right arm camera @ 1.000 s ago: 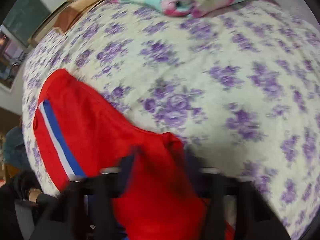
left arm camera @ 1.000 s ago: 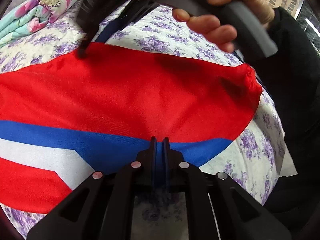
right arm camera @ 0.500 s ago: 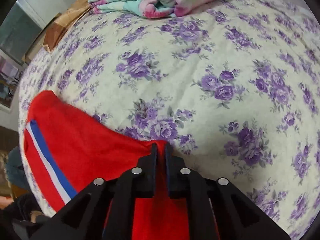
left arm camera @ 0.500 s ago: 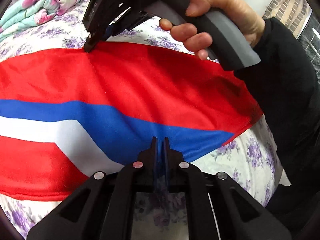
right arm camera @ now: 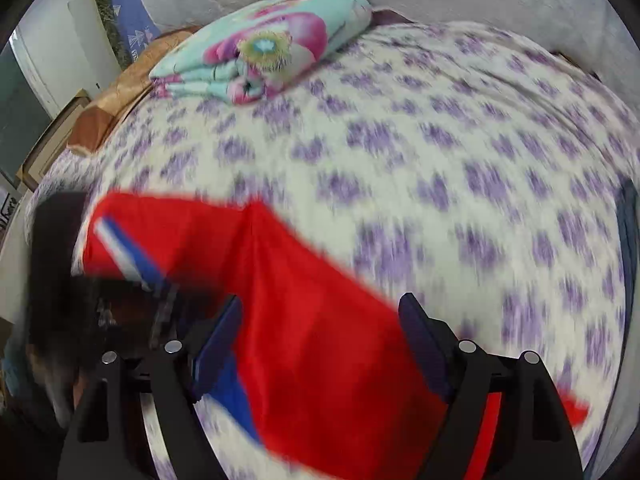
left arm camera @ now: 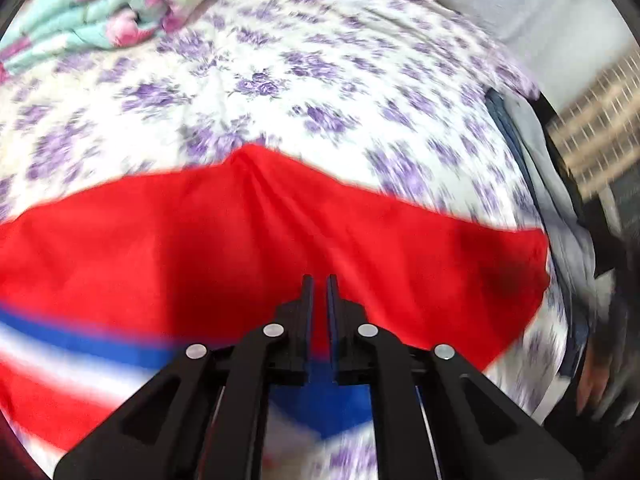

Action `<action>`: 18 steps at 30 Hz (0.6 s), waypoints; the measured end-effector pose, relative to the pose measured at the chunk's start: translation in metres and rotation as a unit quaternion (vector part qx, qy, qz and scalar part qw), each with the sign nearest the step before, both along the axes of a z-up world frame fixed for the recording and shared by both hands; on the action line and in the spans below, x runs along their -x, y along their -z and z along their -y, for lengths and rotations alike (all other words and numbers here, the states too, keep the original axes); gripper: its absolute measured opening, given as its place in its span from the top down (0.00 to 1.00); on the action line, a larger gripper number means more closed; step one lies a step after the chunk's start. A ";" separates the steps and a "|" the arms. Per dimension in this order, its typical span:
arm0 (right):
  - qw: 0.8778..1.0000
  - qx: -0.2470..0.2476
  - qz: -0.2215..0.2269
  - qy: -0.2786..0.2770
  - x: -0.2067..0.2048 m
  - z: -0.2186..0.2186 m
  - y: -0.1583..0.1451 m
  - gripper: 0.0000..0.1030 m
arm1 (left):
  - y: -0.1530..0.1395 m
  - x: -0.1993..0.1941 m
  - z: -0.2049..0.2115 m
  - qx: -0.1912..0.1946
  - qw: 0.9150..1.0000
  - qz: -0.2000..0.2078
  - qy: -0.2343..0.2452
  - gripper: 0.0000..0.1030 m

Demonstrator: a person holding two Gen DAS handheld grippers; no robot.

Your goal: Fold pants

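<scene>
The red pants [left arm camera: 280, 236] with a blue and white side stripe lie spread across a bedsheet with purple flowers [left arm camera: 280, 80]. My left gripper [left arm camera: 319, 280] is nearly shut, its fingers pinching the pants fabric at the near edge by the blue stripe. In the right wrist view the pants [right arm camera: 312, 320] run from the left to under my right gripper [right arm camera: 322, 308], whose jaws stand wide open over the red cloth, holding nothing. Both views are motion-blurred.
A folded floral quilt [right arm camera: 260, 60] lies at the head of the bed; it also shows in the left wrist view [left arm camera: 112, 12]. A grey wall stands behind. Denim clothes [left arm camera: 560, 200] hang at the bed's right edge. A brown pillow [right arm camera: 108, 108] lies at the far left.
My right gripper has let go of the pants' corner, opened wide and pulled back. It has left the left wrist view. My left gripper has stayed clamped and moved.
</scene>
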State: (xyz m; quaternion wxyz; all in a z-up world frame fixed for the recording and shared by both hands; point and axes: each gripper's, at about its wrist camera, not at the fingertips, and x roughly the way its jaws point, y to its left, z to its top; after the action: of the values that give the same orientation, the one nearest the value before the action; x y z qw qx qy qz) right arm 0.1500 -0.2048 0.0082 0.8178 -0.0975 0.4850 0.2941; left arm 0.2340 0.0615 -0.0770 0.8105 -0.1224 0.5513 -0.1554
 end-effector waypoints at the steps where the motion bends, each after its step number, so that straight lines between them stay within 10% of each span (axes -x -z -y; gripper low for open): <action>1: 1.000 0.000 -0.001 -0.013 0.013 0.001 0.009 0.65 | 0.005 -0.008 0.004 0.002 1.000 -0.008 0.000 0.94; 2: 1.000 0.004 -0.015 -0.022 0.023 -0.008 0.022 0.92 | 0.013 -0.020 0.008 -0.004 1.000 -0.014 -0.002 0.94; 3: 0.999 0.003 -0.025 -0.024 0.029 -0.011 0.029 0.97 | 0.017 -0.022 0.011 -0.010 1.000 -0.015 -0.003 0.94; 18: 0.998 -0.022 -0.052 0.040 0.053 -0.035 0.082 0.92 | 0.032 -0.030 0.005 0.010 0.999 0.015 0.033 0.99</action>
State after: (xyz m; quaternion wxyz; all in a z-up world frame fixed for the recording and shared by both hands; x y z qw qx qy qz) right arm 0.0965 -0.1700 -0.0734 0.8043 -0.0446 0.5242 0.2762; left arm 0.2638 0.0562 -0.1087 0.8121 -0.1099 0.5408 -0.1897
